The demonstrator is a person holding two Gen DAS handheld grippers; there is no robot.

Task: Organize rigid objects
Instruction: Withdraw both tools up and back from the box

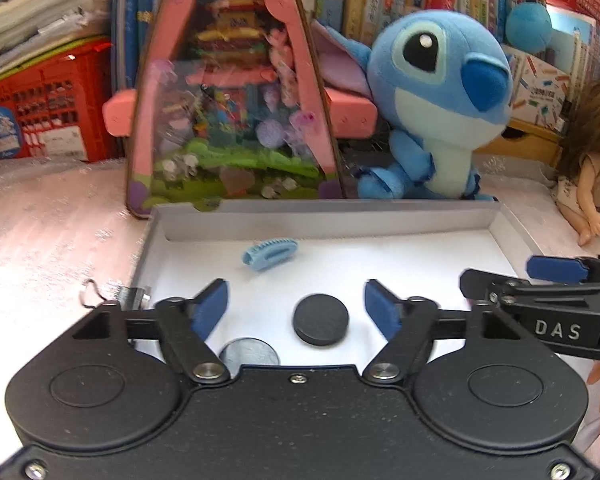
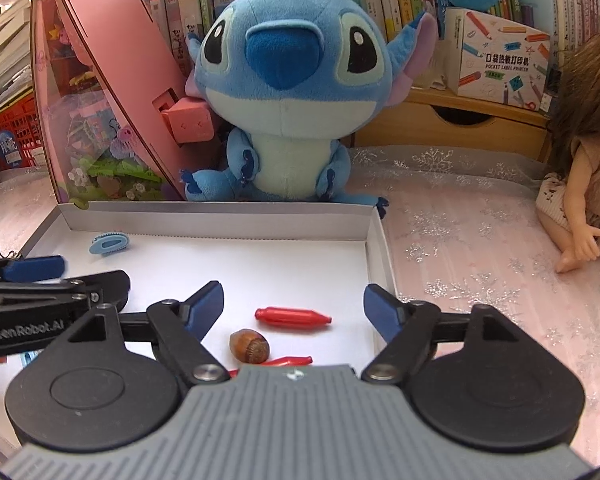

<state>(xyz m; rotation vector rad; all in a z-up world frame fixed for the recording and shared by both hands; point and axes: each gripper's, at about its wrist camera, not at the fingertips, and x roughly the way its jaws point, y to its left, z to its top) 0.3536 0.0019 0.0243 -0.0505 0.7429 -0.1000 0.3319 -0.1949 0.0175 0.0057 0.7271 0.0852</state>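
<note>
- We hold both tools above the white tray (image 2: 374,216); the left tool (image 1: 296,306) has its fingers apart and grips nothing, and the right tool (image 2: 293,304) is the same.
- Inside the tray lie a black disc (image 1: 321,325), a silver coin (image 1: 249,353), a blue comb-like piece (image 1: 270,252), a red capsule (image 2: 293,316), an acorn (image 2: 249,345) and a second red piece (image 2: 290,360).
- We judge the collecting mostly done, though the pieces lie loose and unsorted.
- A metal clip (image 1: 116,293) rests on the surface just beside the tray; it may still need placing.

silver disc (image 1: 249,352) half hidden, second red piece (image 2: 290,361) partly hidden
</note>
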